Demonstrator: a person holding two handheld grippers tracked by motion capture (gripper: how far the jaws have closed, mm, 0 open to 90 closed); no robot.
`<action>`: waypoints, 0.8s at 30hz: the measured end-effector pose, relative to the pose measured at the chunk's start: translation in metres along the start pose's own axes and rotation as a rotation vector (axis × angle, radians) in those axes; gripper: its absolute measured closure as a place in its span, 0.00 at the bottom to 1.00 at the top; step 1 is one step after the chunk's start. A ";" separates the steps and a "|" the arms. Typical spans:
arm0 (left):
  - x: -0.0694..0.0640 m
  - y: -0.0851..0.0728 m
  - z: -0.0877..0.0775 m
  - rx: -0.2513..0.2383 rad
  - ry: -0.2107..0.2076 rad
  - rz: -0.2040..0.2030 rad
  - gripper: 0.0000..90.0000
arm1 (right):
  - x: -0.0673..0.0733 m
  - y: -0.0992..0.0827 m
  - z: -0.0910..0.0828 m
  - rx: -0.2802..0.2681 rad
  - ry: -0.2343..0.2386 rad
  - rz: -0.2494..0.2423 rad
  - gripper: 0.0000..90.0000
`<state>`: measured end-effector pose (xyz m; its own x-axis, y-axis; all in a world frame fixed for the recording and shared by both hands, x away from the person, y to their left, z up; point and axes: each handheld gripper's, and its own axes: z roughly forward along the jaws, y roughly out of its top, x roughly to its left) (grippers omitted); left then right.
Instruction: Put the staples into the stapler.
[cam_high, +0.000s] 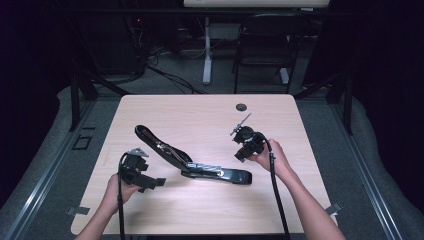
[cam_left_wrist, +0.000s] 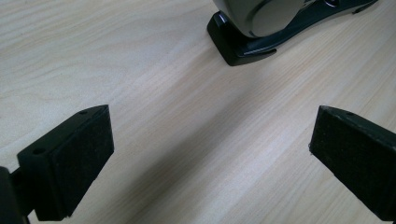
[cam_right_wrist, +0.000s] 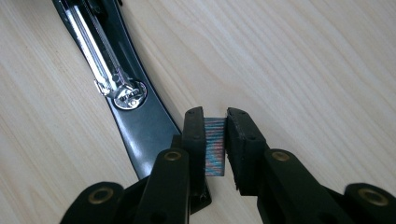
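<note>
Above the stapler, right gripper jaws pinch a staple strip.

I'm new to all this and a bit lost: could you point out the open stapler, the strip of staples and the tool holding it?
stapler (cam_high: 220, 174): high view, on its black base.
strip of staples (cam_right_wrist: 215, 144): right gripper view, on its striped face.
right tool (cam_right_wrist: 215, 140): right gripper view, midway between its fingertips.
</note>
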<state>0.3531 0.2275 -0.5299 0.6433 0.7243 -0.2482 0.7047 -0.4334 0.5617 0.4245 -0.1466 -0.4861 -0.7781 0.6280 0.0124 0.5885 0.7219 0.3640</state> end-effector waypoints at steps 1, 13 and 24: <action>0.000 0.000 0.000 0.000 0.002 -0.003 0.00 | 0.000 0.001 0.000 -0.001 0.004 -0.002 0.87; 0.000 0.000 0.000 0.001 0.002 -0.003 0.00 | 0.007 0.013 0.006 -0.017 0.029 -0.038 0.87; 0.000 -0.001 -0.001 0.001 0.003 0.001 0.00 | 0.014 0.021 0.009 -0.041 0.055 -0.077 0.87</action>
<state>0.3524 0.2288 -0.5297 0.6429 0.7254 -0.2457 0.7046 -0.4344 0.5612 0.4279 -0.1197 -0.4868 -0.8321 0.5536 0.0341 0.5182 0.7541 0.4034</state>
